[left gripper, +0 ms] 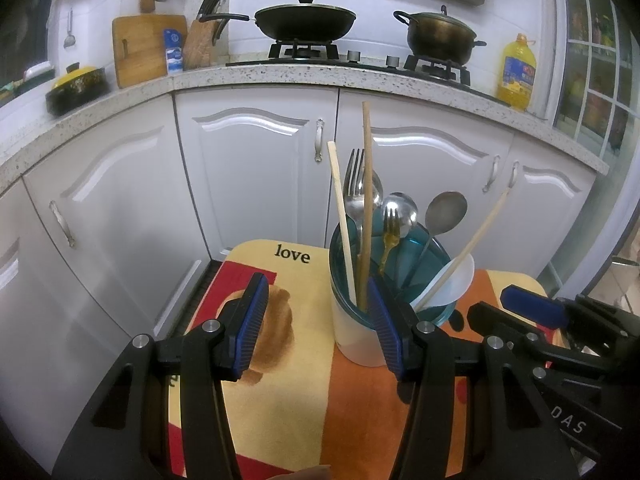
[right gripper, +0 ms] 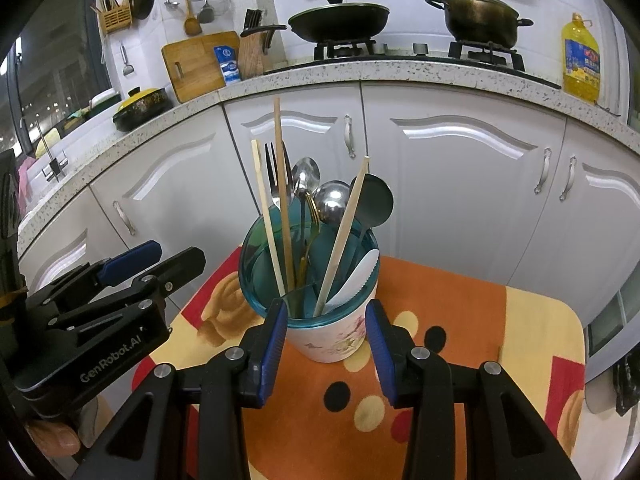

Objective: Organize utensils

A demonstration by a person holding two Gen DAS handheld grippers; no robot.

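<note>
Two grippers of mine hang over the small table with its patterned cloth (right gripper: 460,300), both tilted down toward the utensil cup (right gripper: 332,336). My left gripper (left gripper: 320,320) has its blue pads spread, with only the cloth and its brown patch showing between them; its right-hand pad sits in front of the cup's near wall, and I cannot tell whether it touches. My right gripper (right gripper: 327,344) also stands parted and grips nothing: the cup's lower wall shows in the gap between the pads, and whether either pad touches it I cannot tell.

The cup is white with a faint flower print and a teal rim, standing upright on the orange part of the cloth. Inside it stand three wooden chopsticks (right gripper: 283,200), two upright at the left side and one leaning to the right. A steel fork (left gripper: 354,184) and a smaller gold-toned fork (left gripper: 390,236) rise among them, beside shiny steel spoons (right gripper: 332,200) and a darker, dull spoon (right gripper: 374,200). A white plastic knife (right gripper: 356,276) with a serrated edge leans against the right rim.

Behind the table run white cabinet doors (left gripper: 248,168) under a speckled countertop (left gripper: 280,74).
</note>
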